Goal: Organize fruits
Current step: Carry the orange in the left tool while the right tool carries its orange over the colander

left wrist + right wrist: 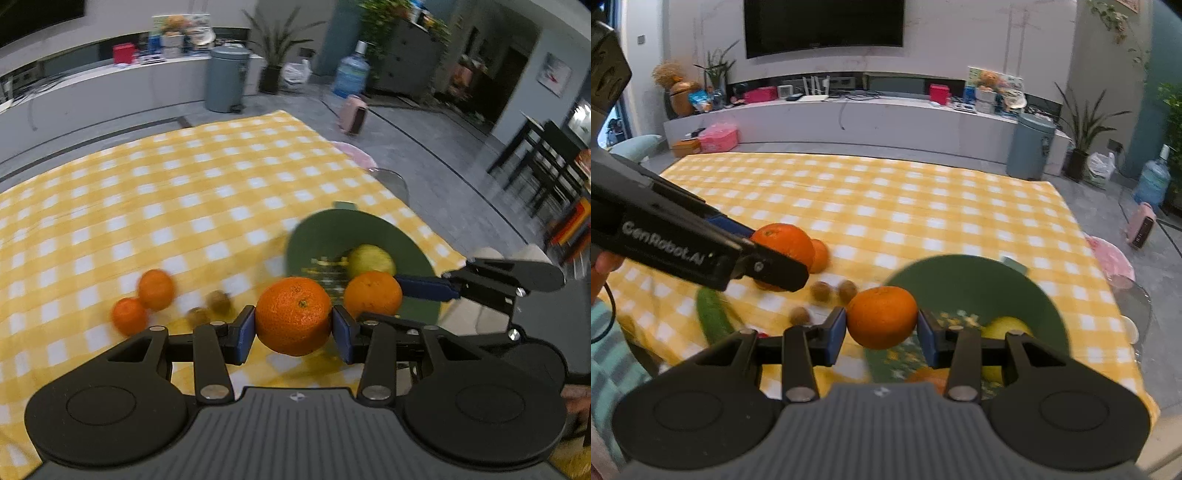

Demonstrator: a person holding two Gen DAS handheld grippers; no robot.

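My left gripper point(294, 325) is shut on an orange point(293, 315) and holds it above the yellow checked cloth, left of the green bowl point(317, 236). My right gripper point(882, 326) is shut on another orange point(882, 317) at the bowl's point(964, 280) near-left rim; that orange also shows in the left wrist view point(373, 293). A yellow-green fruit point(371, 260) lies in the bowl point(1008, 326). Two more oranges point(142, 301) lie on the cloth at the left. The left gripper with its orange point(783, 242) shows in the right wrist view.
Small brown fruits point(833, 291) lie on the cloth point(886, 206) between the grippers. A green cucumber point(713, 314) lies near the front left edge. A pink plate point(1112, 258) and a glass item sit past the table's right edge.
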